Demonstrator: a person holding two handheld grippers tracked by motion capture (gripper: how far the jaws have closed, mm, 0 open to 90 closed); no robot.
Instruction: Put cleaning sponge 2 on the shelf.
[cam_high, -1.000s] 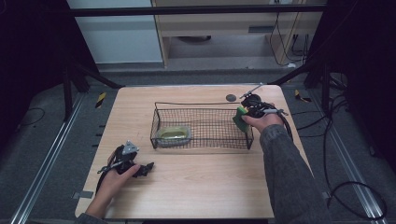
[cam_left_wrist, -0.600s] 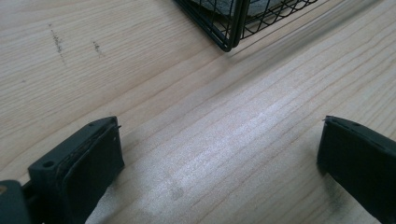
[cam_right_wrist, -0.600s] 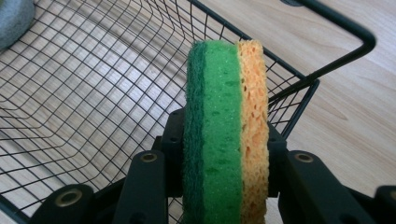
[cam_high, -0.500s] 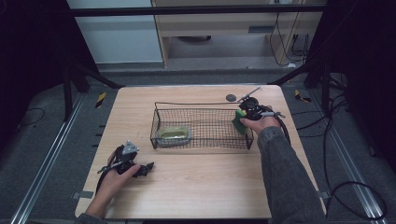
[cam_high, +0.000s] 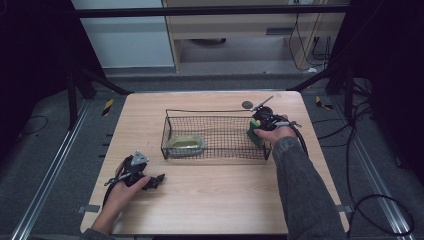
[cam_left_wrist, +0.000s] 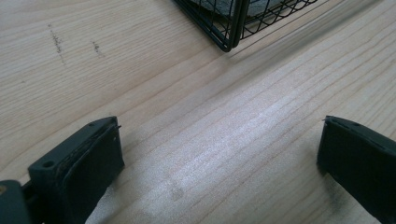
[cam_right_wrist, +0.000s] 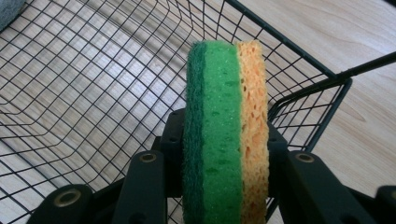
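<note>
gripping a green-and-yellow sponge (cam_right_wrist: 226, 135) on edge, our right gripper (cam_high: 261, 126) hangs at the right end of the black wire basket (cam_high: 215, 148), its jaws clamped on the sponge's two broad faces. seen along our right gripper's own view, the sponge stands upright between the black jaws, dark green scouring layer on one side, orange-yellow foam on the other, with the basket's mesh floor spread beneath and behind it and the basket's corner rim just past it. from the high view, the sponge (cam_high: 254, 134) sits at the basket's right wall, over the inside edge; we cannot tell whether it touches the wire.

inside the basket, towards its left end, lies a flat yellowish-green item (cam_high: 186, 144), well apart from the sponge; its make is too small to tell. a small dark round object (cam_high: 247, 104) rests on the wooden table (cam_high: 210, 200) just beyond the basket's far right corner.

our left gripper (cam_high: 157, 179) lies low on the table near its front left, held in our left hand (cam_high: 122, 192), well apart from the basket. in its own view the two jaws stand wide apart with bare wood between them and nothing in their grasp; a corner of the basket (cam_left_wrist: 229, 28) shows ahead.
</note>
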